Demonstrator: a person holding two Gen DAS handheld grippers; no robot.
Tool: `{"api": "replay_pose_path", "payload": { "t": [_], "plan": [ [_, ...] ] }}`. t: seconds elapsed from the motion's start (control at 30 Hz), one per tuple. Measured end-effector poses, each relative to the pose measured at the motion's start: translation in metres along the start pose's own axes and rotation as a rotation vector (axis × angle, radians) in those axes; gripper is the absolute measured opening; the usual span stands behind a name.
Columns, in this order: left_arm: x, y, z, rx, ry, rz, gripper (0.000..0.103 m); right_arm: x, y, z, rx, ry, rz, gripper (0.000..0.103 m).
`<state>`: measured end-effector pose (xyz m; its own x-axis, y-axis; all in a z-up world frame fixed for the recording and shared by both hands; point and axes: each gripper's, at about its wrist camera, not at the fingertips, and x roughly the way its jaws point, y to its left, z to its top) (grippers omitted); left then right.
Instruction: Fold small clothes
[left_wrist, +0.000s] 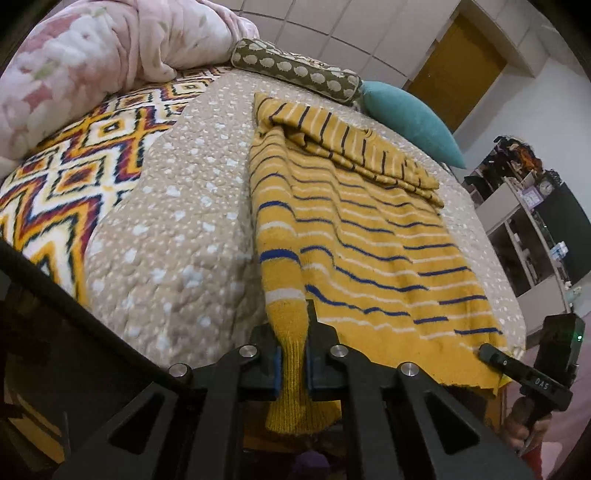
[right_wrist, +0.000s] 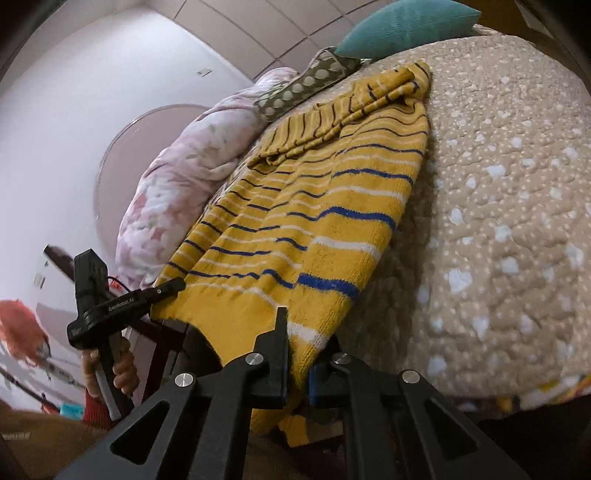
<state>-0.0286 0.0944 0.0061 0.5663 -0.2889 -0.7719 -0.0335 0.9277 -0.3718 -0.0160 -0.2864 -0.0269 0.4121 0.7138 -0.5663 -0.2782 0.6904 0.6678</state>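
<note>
A yellow sweater (left_wrist: 354, 236) with blue and white stripes lies lengthwise on the beige dotted bedspread (left_wrist: 177, 236), its far part folded over. My left gripper (left_wrist: 293, 354) is shut on the sweater's near left hem corner at the bed's edge. My right gripper (right_wrist: 297, 363) is shut on the sweater (right_wrist: 314, 206) at its near right hem corner. The right gripper also shows in the left wrist view (left_wrist: 491, 352), and the left gripper shows in the right wrist view (right_wrist: 173, 288). The hem hangs slightly over the bed's edge between them.
A pink floral duvet (left_wrist: 81, 62) is bunched at the far left. A patterned blanket (left_wrist: 74, 162), a dotted bolster (left_wrist: 295, 70) and a teal pillow (left_wrist: 410, 118) lie on the bed. Shelves (left_wrist: 528, 221) stand to the right.
</note>
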Motion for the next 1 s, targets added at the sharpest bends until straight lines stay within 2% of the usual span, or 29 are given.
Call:
{"api": "replay_pose_path", "payload": {
  "t": [0.17,0.3,0.4,0.5,0.6,0.7,0.87,1.0],
  "plan": [
    [-0.009,0.003,-0.015,0.000,0.010,0.006,0.008,-0.007,0.009,-0.025,-0.021,0.043,0.017,0.008],
    [-0.006,0.005,-0.025,0.012,0.029,0.022,0.008,-0.010,0.005,-0.032,0.000,0.038,0.015,0.008],
    [-0.005,0.006,-0.017,0.006,0.015,0.018,0.008,-0.012,0.008,-0.027,-0.011,0.026,0.003,0.008],
    [-0.007,0.002,0.007,0.003,-0.028,-0.010,0.008,-0.016,0.014,-0.011,-0.042,0.003,0.001,0.008],
    [-0.007,-0.009,0.046,0.025,-0.088,-0.031,0.008,-0.015,0.025,0.018,-0.078,-0.046,-0.012,0.008],
    [0.006,-0.023,0.090,0.065,-0.139,-0.008,0.008,-0.008,0.037,0.071,-0.128,-0.125,-0.050,0.008],
    [0.061,-0.037,0.178,0.077,-0.178,0.070,0.008,0.022,0.034,0.156,-0.128,-0.213,-0.113,0.008],
    [0.115,-0.035,0.232,0.056,-0.151,0.135,0.008,0.062,0.012,0.208,-0.095,-0.212,-0.188,0.008]
  ]
}}
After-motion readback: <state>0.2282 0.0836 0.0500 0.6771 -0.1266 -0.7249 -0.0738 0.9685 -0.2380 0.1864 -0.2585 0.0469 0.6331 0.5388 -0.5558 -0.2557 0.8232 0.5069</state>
